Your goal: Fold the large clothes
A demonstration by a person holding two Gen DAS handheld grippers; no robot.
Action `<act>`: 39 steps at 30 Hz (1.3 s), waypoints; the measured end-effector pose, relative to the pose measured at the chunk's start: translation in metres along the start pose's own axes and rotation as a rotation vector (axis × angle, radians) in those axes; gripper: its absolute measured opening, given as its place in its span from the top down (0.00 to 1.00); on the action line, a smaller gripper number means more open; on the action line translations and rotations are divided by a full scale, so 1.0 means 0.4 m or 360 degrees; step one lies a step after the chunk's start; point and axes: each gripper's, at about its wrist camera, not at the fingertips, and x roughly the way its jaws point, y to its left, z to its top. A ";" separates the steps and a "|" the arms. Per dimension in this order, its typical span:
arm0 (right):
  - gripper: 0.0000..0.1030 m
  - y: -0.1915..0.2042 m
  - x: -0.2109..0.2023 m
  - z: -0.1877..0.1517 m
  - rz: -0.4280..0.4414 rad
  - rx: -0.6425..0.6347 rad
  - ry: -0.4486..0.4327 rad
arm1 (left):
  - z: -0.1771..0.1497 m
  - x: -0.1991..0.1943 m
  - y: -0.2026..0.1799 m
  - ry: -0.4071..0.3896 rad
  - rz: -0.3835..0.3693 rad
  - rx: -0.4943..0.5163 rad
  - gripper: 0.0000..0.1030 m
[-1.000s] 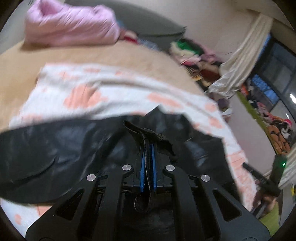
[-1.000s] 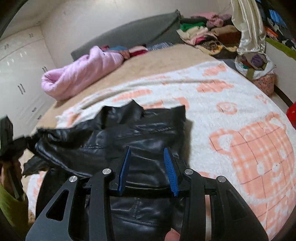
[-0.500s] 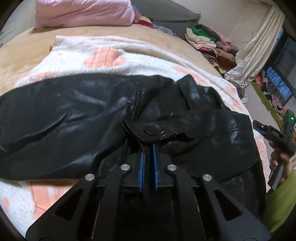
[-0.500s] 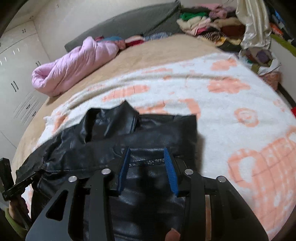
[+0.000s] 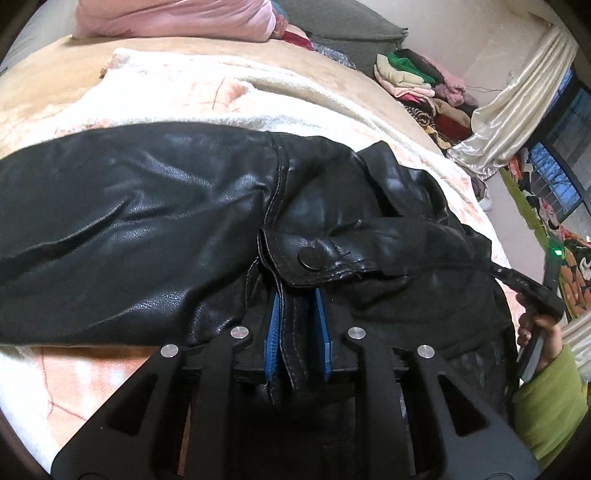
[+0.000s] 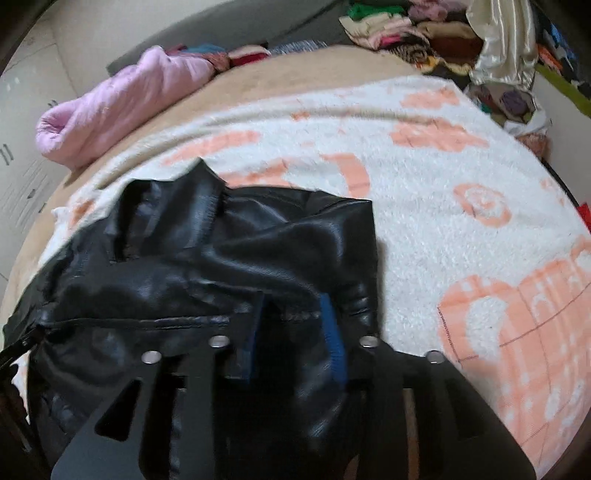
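A black leather jacket (image 5: 155,221) lies on the white and orange blanket (image 5: 192,96), one sleeve stretched left. My left gripper (image 5: 297,295) has its blue pads parted, with a jacket seam strip loose between them under a snap-button tab (image 5: 310,258). In the right wrist view the jacket (image 6: 207,258) lies bunched, collar toward the far side. My right gripper (image 6: 293,299) is open, its fingers down on the leather with a fold rising between them. The right gripper also shows at the right edge of the left wrist view (image 5: 532,291).
A pink quilt (image 6: 122,107) and a grey headboard cushion (image 5: 347,33) lie at the far end of the bed. A pile of clothes (image 5: 417,85) and a cream curtain (image 5: 517,103) stand to the right. The blanket (image 6: 461,221) spreads right of the jacket.
My left gripper has opened from a tight grip on the jacket strip and sits lower on the bed. My right gripper has pushed down into the jacket, staying open.
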 end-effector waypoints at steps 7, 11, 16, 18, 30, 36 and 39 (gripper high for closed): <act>0.38 0.065 -0.126 -0.056 0.0128 -0.0103 -0.0124 | 0.008 -0.063 -0.018 -0.0090 0.0012 0.0007 0.77; 0.36 0.098 -0.167 -0.083 0.0129 -0.0160 -0.0167 | 0.016 -0.118 -0.042 -0.0190 0.0069 0.0031 0.69; 0.33 0.136 -0.197 -0.117 0.0085 -0.0238 -0.0182 | 0.020 -0.138 -0.118 -0.0210 0.0150 0.0172 0.63; 0.33 0.149 -0.204 -0.129 0.0076 -0.0266 -0.0190 | 0.012 -0.126 -0.143 -0.0196 0.0144 0.0222 0.59; 0.31 0.231 -0.204 -0.160 0.0097 -0.0411 -0.0145 | -0.063 0.049 -0.178 0.0109 0.0263 0.0311 0.44; 0.31 0.208 -0.143 -0.168 -0.0034 -0.0371 0.0004 | -0.060 0.042 -0.156 0.0112 0.0220 0.0267 0.44; 0.32 0.165 -0.082 -0.183 -0.0082 -0.0267 0.0161 | -0.061 0.039 -0.158 0.0105 0.0217 0.0270 0.44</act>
